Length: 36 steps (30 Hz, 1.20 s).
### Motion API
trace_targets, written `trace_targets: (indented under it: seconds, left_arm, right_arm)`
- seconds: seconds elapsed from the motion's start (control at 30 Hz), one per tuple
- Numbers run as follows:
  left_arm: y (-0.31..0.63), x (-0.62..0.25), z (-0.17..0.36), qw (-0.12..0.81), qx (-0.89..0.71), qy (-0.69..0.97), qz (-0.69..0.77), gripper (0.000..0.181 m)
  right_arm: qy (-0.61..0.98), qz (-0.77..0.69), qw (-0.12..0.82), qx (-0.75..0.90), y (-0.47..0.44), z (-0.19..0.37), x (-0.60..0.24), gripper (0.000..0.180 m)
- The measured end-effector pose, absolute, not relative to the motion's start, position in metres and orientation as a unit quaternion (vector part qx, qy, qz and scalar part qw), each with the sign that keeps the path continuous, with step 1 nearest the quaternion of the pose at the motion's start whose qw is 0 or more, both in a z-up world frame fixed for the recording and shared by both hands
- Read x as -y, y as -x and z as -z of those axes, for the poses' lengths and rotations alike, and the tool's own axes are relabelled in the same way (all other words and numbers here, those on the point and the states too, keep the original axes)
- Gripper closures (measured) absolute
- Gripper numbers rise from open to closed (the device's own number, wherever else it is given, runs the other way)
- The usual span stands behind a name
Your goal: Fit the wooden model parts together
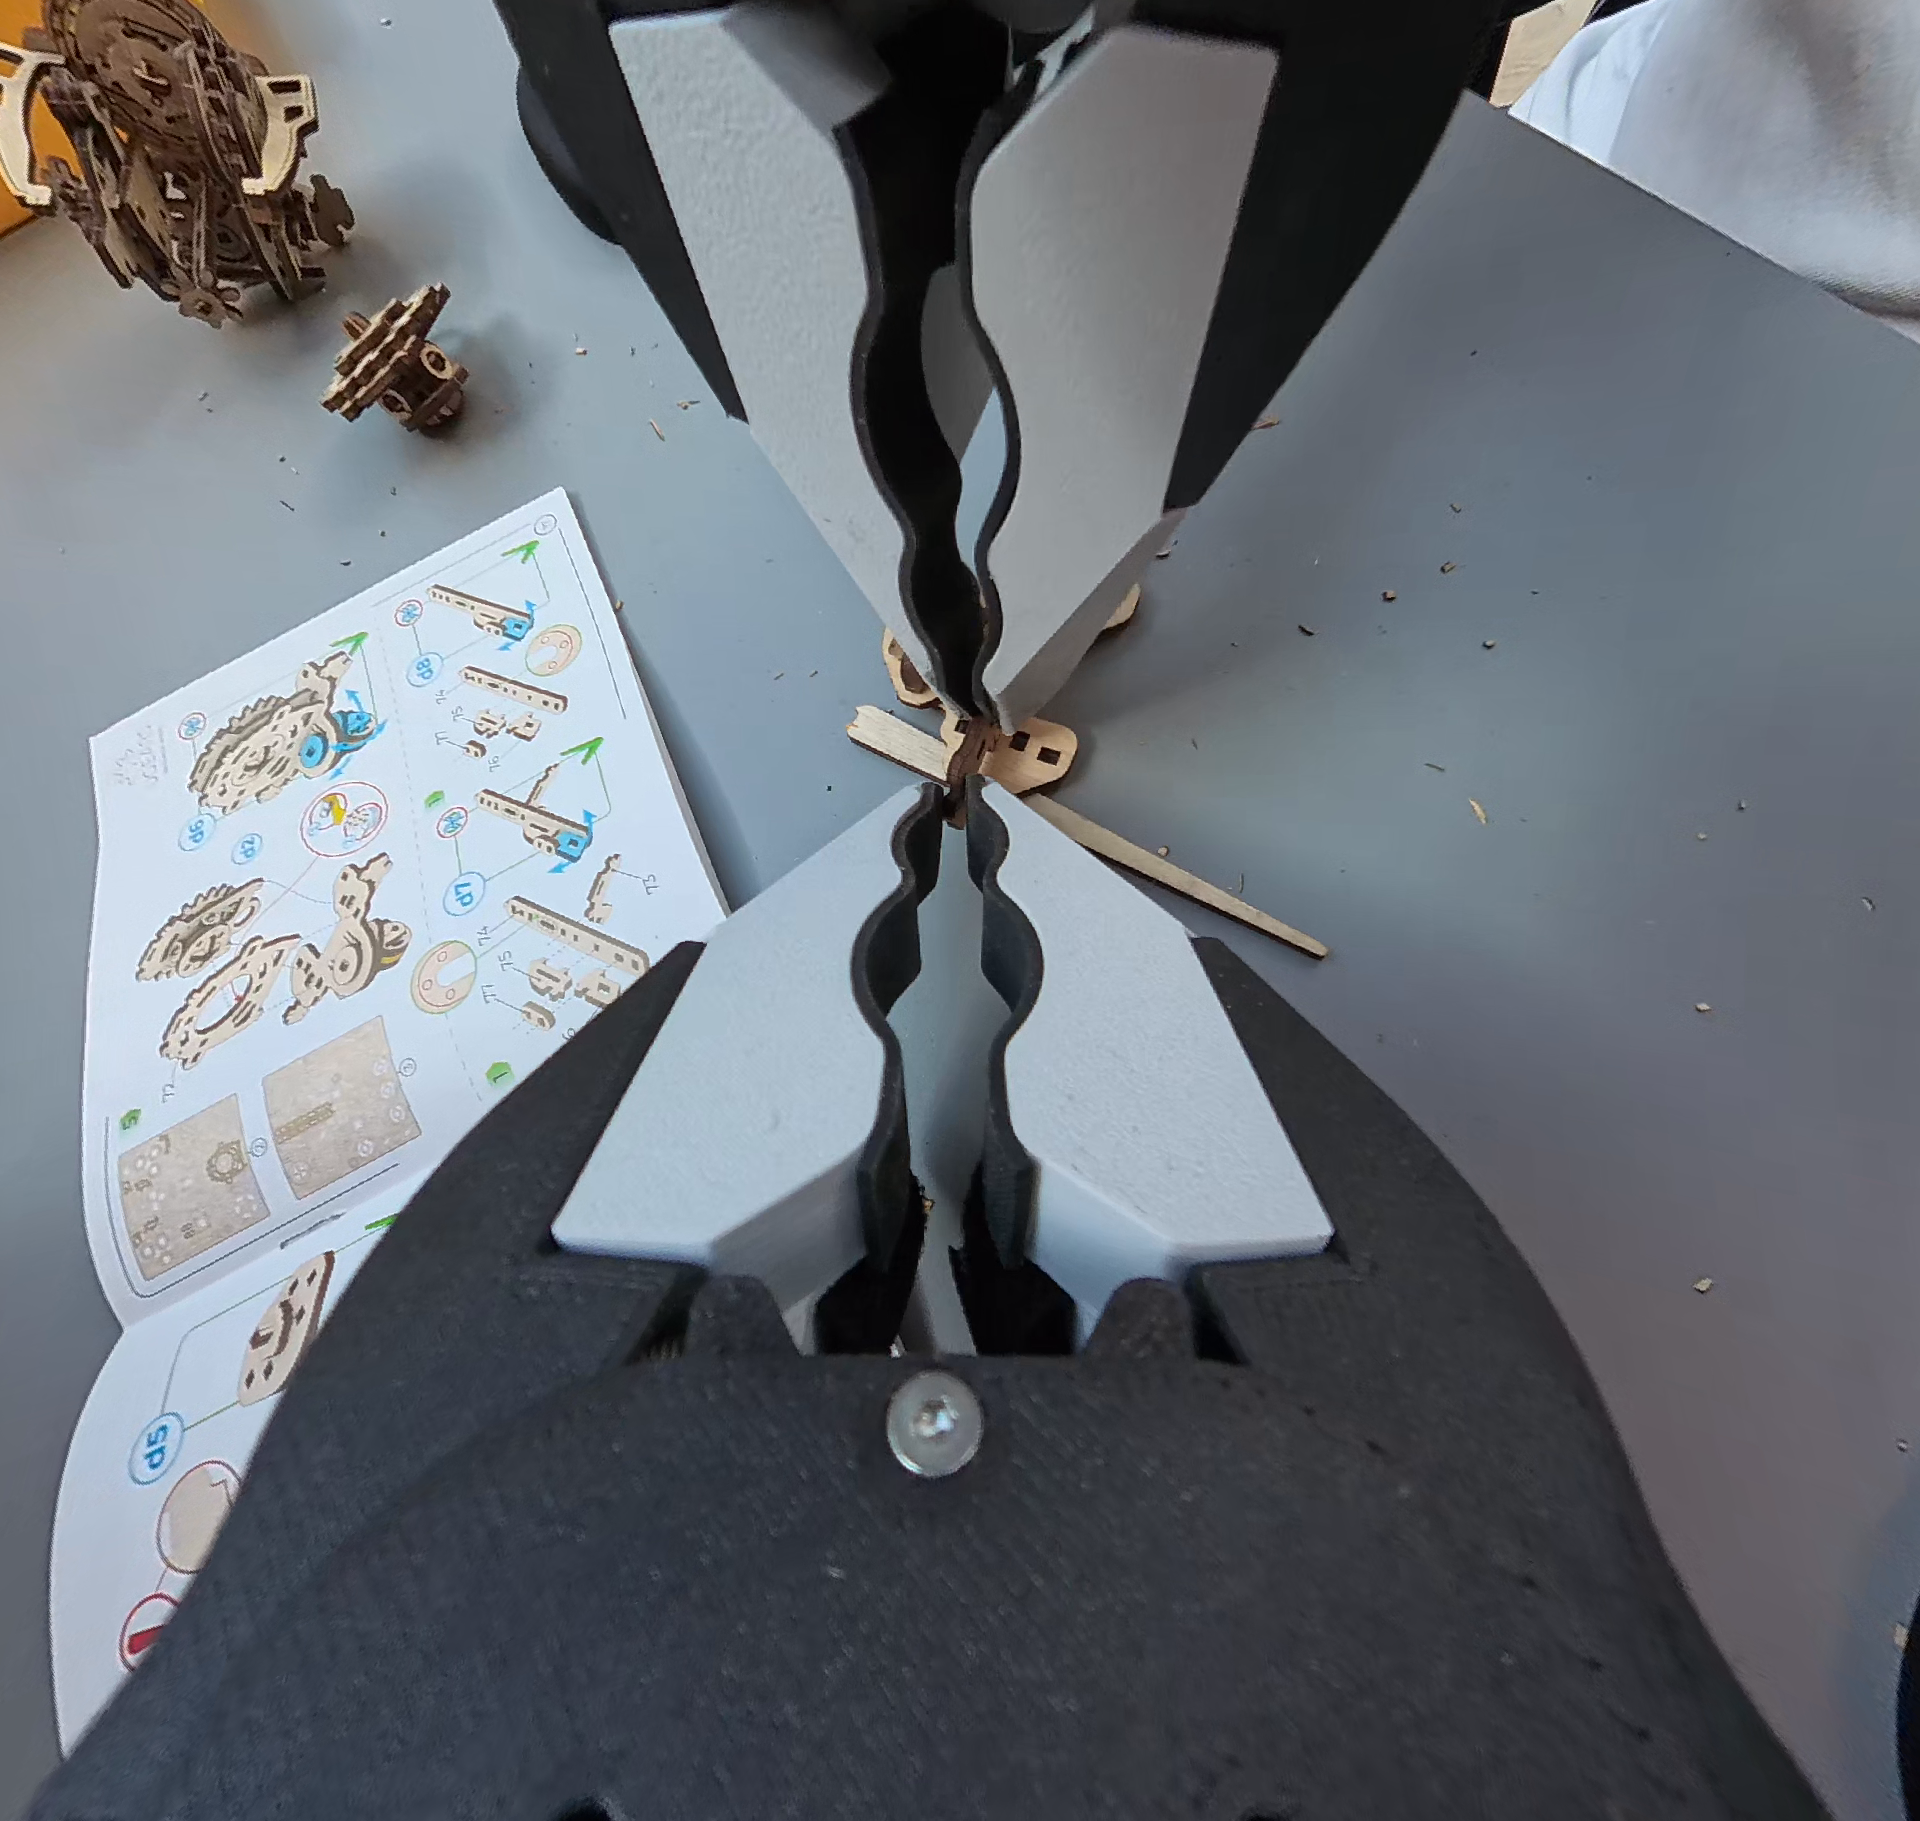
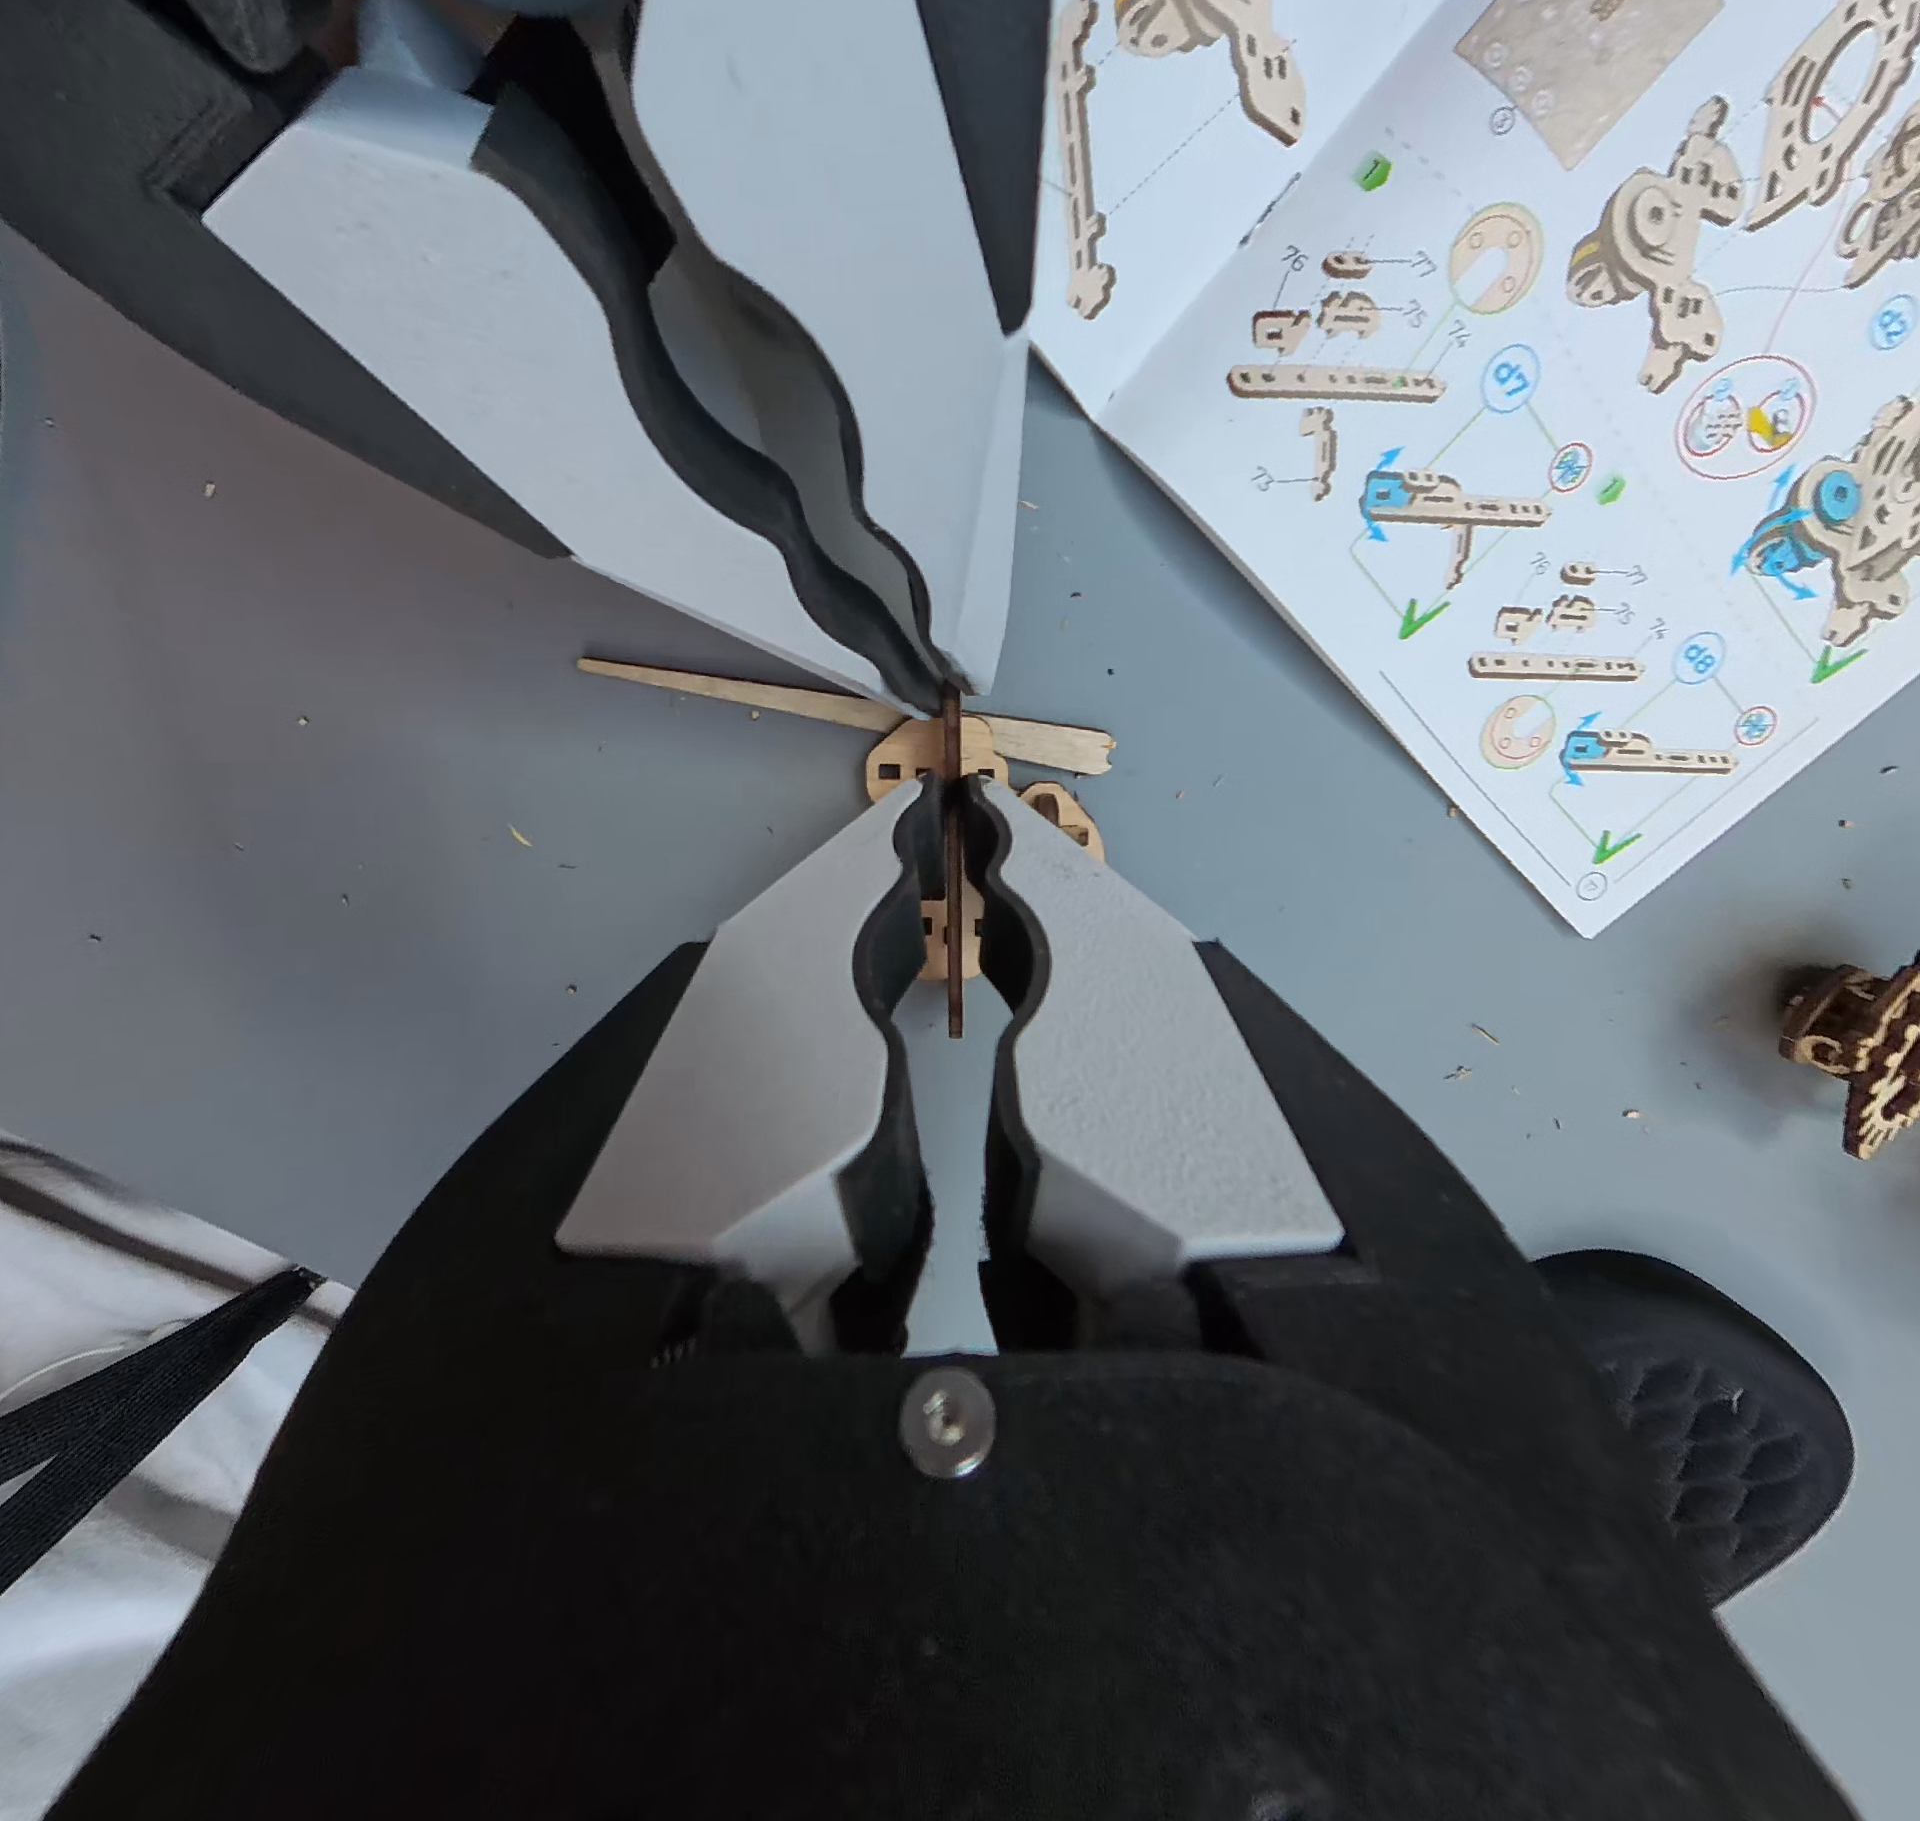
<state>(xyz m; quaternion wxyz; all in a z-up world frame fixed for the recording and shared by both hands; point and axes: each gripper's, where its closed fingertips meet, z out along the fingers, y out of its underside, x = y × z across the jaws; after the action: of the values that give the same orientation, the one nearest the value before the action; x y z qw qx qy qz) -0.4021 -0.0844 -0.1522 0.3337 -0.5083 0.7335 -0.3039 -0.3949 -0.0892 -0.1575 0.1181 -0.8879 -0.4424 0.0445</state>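
Note:
My left gripper (image 1: pixel 954 803) and right gripper (image 2: pixel 951 786) meet tip to tip just above the grey table (image 1: pixel 1558 628). Each is shut on a small thin wooden part. In the right wrist view the part (image 2: pixel 954 898) stands edge-on between my right fingers and reaches the left gripper (image 2: pixel 940 685). In the left wrist view the small brown part (image 1: pixel 971 748) sits between the right gripper (image 1: pixel 977 709) and my left tips. Below them lie a flat slotted wooden piece (image 1: pixel 1034 755), also in the right wrist view (image 2: pixel 902 758), and a thin wooden stick (image 1: pixel 1174 883).
An instruction sheet (image 1: pixel 364 888) lies to the left, also in the right wrist view (image 2: pixel 1507 421). A dark assembled wooden model (image 1: pixel 166 140) and a small gear assembly (image 1: pixel 400 363) stand at far left. A white sleeve (image 1: pixel 1766 109) shows at the table edge. Wood crumbs dot the table. Only a small space, under 4 cm, lies between the two pairs of fingers. From the left gripper's tips to the thin wooden stick (image 1: pixel 1174 883) is close to 4 cm. It turns up in the right wrist view (image 2: pixel 723 680) as well.

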Motion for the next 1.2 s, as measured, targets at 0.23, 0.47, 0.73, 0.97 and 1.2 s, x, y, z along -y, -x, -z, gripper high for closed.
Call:
trace_targets:
  seconds: [0.23, 0.47, 0.73, 0.97, 1.2]
  left_arm:
    - [0.407, 0.081, 0.150, 0.316, -0.721, 0.533, 0.311, 0.180]
    - [0.420, 0.068, 0.107, 0.353, -0.644, 0.543, 0.407, 0.181]
    - [0.419, 0.059, 0.109, 0.368, -0.630, 0.551, 0.404, 0.181]
    - [0.414, 0.061, 0.118, 0.357, -0.643, 0.554, 0.390, 0.181]
    - [0.413, 0.064, 0.120, 0.352, -0.646, 0.553, 0.391, 0.181]
  right_arm:
    - [0.887, -0.033, 0.101, 0.449, 0.394, 0.159, 0.089, 0.176]
    - [0.888, -0.032, 0.111, 0.445, 0.394, 0.159, 0.088, 0.177]
    - [0.877, -0.018, 0.117, 0.465, 0.395, 0.159, 0.090, 0.176]
    - [0.880, -0.027, 0.085, 0.467, 0.397, 0.163, 0.093, 0.169]
    - [0.875, -0.018, 0.095, 0.474, 0.402, 0.158, 0.085, 0.178]
